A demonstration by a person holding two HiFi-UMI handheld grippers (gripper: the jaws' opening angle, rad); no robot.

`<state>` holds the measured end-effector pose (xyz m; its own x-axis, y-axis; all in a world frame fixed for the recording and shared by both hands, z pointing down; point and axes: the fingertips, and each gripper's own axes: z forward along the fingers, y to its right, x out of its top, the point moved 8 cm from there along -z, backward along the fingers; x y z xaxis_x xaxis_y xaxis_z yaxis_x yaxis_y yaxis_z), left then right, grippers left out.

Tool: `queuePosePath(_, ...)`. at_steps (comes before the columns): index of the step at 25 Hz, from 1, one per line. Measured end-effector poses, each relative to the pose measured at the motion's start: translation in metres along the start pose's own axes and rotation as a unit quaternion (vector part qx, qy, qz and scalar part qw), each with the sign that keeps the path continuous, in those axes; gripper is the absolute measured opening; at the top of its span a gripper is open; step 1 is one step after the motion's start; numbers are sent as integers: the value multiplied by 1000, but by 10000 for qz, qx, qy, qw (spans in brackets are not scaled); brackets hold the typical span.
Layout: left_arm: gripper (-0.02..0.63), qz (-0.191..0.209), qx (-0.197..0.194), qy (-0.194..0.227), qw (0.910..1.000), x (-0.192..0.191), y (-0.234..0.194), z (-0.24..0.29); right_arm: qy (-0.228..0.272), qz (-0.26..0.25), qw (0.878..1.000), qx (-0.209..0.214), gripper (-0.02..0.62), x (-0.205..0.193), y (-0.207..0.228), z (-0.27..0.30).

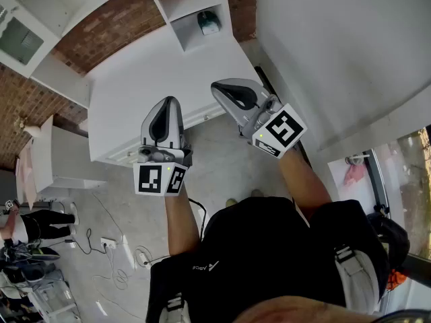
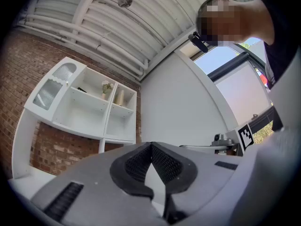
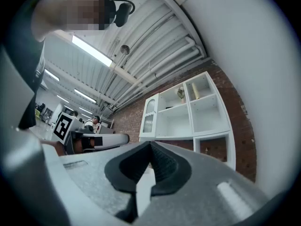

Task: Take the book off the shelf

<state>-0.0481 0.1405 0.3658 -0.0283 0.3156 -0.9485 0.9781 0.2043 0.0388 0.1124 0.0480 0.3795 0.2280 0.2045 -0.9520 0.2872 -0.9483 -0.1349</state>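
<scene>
A white shelf unit (image 1: 168,59) stands against the brick wall ahead of me. In one of its open cubbies lies a teal and dark object (image 1: 209,23) that may be the book; I cannot tell for sure. Both grippers are held side by side in the air short of the shelf. My left gripper (image 1: 168,103) is shut and holds nothing. My right gripper (image 1: 220,87) is shut and empty too. In the left gripper view the jaws (image 2: 151,146) meet below the shelf (image 2: 89,109). In the right gripper view the jaws (image 3: 150,146) meet left of the shelf (image 3: 188,112).
A small plant (image 3: 181,94) and a beige upright thing (image 3: 195,91) stand in upper cubbies. A white wall (image 1: 337,52) rises at the right. A low white cabinet (image 1: 64,157) and floor cables (image 1: 114,247) lie at the left, with a person (image 1: 30,226) beyond.
</scene>
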Motion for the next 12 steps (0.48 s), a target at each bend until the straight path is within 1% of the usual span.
queuePosePath(4,-2,19,14,21,10000,2,8,2,0,-66,9999,76,0,5,1,-4)
queuePosePath(9,-2,52,27,49,10000,5,20,7,77,117,9998,162,0,8,9,-12)
queuePosePath(12,-2,77,38,85,9999,8,23,14,138,143,9996,199,0,13,17,-13)
